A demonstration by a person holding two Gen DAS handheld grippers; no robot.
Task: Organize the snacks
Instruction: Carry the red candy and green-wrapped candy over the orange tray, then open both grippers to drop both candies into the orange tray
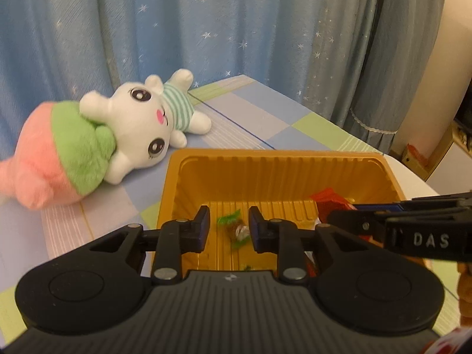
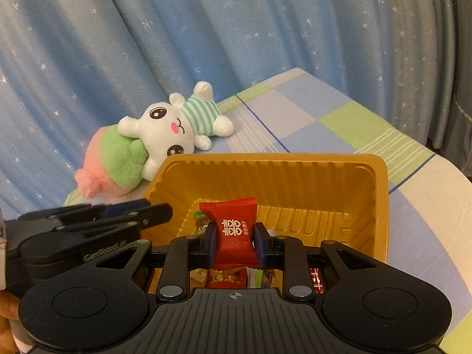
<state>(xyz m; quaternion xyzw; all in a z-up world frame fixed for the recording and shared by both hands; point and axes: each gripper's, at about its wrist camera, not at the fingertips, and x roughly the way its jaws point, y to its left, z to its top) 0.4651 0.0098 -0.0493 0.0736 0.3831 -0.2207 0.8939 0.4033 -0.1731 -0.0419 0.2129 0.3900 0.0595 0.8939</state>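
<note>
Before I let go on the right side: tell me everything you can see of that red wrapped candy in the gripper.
The red wrapped candy is a glossy pillow pack with crimped, flared ends and white double-happiness characters on its face. It stands upright, held at its waist between the pads of the right hand-held gripper, over the inside of the gold ribbed plastic tray. More wrapped sweets lie below it. Whether its lower end touches them cannot be told.

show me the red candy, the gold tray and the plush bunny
red candy (image 2: pixel 234 230), right wrist view, printed middle of the wrapper
gold tray (image 1: pixel 274 155), left wrist view, far rim
plush bunny (image 1: pixel 141 118), left wrist view, white face
</note>
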